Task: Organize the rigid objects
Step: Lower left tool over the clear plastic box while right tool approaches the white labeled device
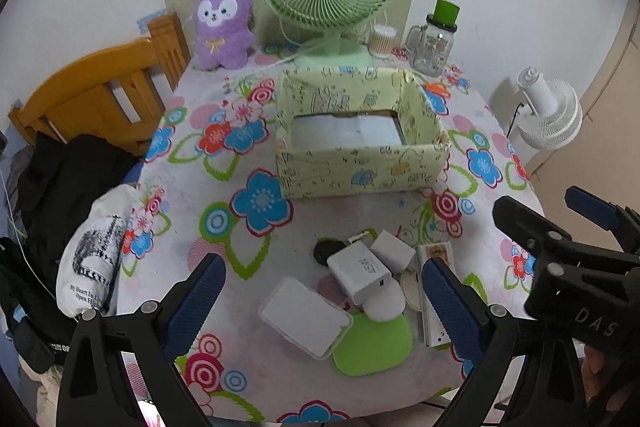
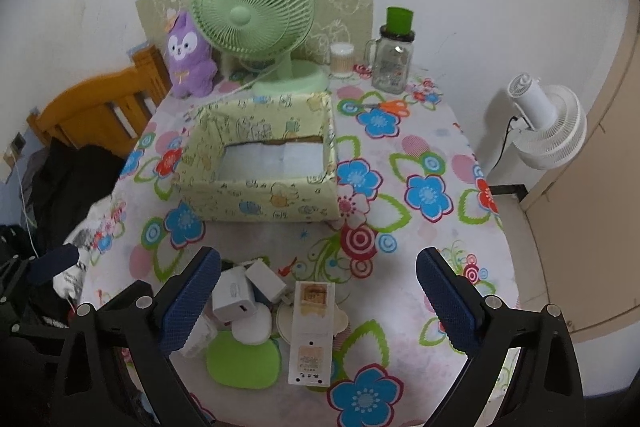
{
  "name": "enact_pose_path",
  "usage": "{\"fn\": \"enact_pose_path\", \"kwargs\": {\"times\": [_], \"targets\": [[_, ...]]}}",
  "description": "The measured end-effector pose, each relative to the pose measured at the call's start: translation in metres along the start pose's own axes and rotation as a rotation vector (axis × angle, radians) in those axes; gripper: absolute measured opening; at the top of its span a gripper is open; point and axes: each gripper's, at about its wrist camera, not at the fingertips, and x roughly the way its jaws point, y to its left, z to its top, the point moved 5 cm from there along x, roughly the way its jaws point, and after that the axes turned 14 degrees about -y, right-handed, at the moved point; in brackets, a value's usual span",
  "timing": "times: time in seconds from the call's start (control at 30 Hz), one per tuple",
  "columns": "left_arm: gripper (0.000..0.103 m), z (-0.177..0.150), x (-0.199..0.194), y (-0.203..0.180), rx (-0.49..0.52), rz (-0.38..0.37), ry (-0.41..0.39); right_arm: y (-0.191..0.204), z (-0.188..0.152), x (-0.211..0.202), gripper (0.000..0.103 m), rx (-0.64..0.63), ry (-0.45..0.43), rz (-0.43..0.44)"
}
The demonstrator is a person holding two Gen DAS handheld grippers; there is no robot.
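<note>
The pile [image 2: 264, 319] of small rigid things is lying at the near edge of the table [image 2: 440, 155], well short of the box [image 2: 260, 167] that is sitting open farther back. In it, a long white case [image 2: 312, 331] is lying with its long axis running away from the viewer, toward the box; chargers [image 1: 360, 271], a white tin [image 1: 306, 321] and a green pad [image 1: 374, 345] are crowding just beside it.

The right gripper [image 2: 318, 299] is hanging above the pile, fingers spread wide and holding nothing — the case is sitting almost midway between them, its narrow width across the gap. The left gripper [image 1: 324, 301] is also hovering wide open and empty, centred more on the tin and chargers.

For the case the right looks the better placed — a straight descent would probably close on its long sides.
</note>
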Motion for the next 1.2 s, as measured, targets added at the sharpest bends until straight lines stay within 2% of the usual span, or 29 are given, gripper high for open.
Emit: {"fn": "enact_pose_path", "kwargs": {"times": [0.47, 1.2], "targets": [[0.099, -0.026, 0.041, 0.011, -0.042, 0.037, 0.095, 0.001, -0.023, 0.037, 0.097, -0.04, 0.07, -0.006], [0.097, -0.083, 0.09, 0.031, -0.213, 0.097, 0.243, -0.009, -0.084, 0.091, 0.094, -0.063, 0.209, -0.026]]}}
